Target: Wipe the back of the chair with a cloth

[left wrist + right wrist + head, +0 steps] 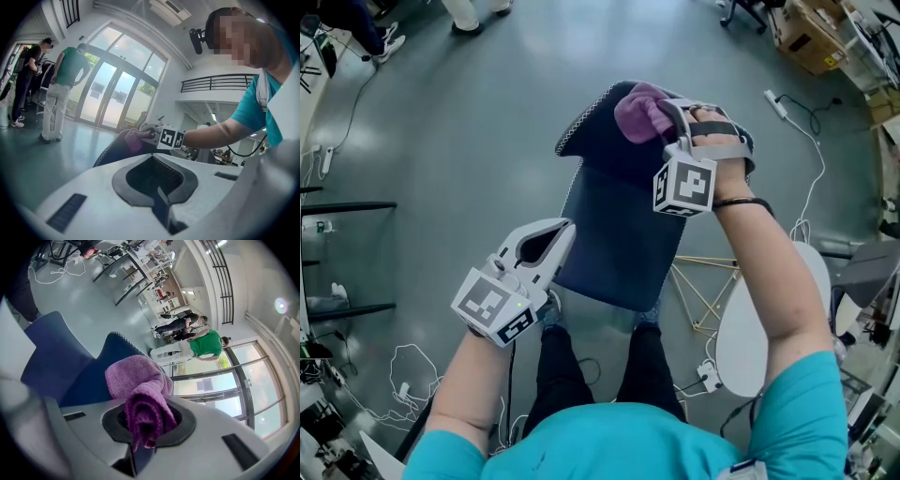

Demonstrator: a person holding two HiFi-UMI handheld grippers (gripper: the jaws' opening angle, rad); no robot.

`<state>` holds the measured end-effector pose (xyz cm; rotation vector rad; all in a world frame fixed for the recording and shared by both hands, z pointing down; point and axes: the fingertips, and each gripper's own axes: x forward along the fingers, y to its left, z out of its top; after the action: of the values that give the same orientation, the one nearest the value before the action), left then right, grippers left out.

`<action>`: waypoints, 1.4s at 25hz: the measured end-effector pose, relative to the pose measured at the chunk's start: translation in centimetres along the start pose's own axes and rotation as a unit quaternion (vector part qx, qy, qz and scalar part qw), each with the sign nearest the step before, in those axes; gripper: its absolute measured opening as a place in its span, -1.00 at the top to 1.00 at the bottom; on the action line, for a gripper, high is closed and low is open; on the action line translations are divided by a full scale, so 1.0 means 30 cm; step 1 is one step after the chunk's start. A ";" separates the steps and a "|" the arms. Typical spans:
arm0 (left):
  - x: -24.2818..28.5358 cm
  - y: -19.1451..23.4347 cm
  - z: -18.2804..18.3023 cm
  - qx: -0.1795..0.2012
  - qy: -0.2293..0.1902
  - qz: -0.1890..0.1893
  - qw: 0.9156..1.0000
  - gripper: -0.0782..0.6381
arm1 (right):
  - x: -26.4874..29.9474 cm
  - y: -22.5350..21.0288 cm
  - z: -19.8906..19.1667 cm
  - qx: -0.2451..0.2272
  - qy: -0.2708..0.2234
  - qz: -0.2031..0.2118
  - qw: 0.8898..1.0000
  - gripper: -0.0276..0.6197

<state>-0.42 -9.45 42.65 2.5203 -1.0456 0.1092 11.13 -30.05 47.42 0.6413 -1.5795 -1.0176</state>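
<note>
My right tool (671, 116) clamps the purple cloth (637, 111) against the top of the blue chair back (592, 133), while my left tool (555, 246) hangs closed and empty beside the chair.

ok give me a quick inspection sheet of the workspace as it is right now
surface: glossy grey floor
job's things: dark blue chair; purple cloth lies on the top of its back
clutter: cardboard box at the far right
grippers: right gripper shut on the cloth at the chair back; left gripper shut, empty, beside the seat
cables: white cable with power strip right of the chair; loose white cable on the floor at the left
surroundings: glass doors, two people standing near them
</note>
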 end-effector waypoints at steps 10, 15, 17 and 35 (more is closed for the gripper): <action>0.005 -0.014 0.016 0.003 -0.001 -0.004 1.000 0.77 | -0.038 0.010 -0.062 0.007 0.011 0.000 1.000 0.75; 0.013 -0.023 0.017 0.002 -0.002 -0.005 1.000 0.77 | -0.061 0.026 -0.107 0.010 0.019 0.001 1.000 0.75; 0.018 -0.026 0.020 0.002 -0.002 -0.006 1.000 0.77 | -0.068 0.032 -0.127 0.009 0.022 0.002 1.000 0.75; 0.060 -0.088 0.043 0.010 -0.001 -0.021 1.000 0.77 | -0.141 0.071 -0.281 0.011 0.048 0.007 0.999 0.75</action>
<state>2.59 -9.49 40.98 2.5589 -0.9970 0.1044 20.53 -27.84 47.46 0.6829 -1.5101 -0.9464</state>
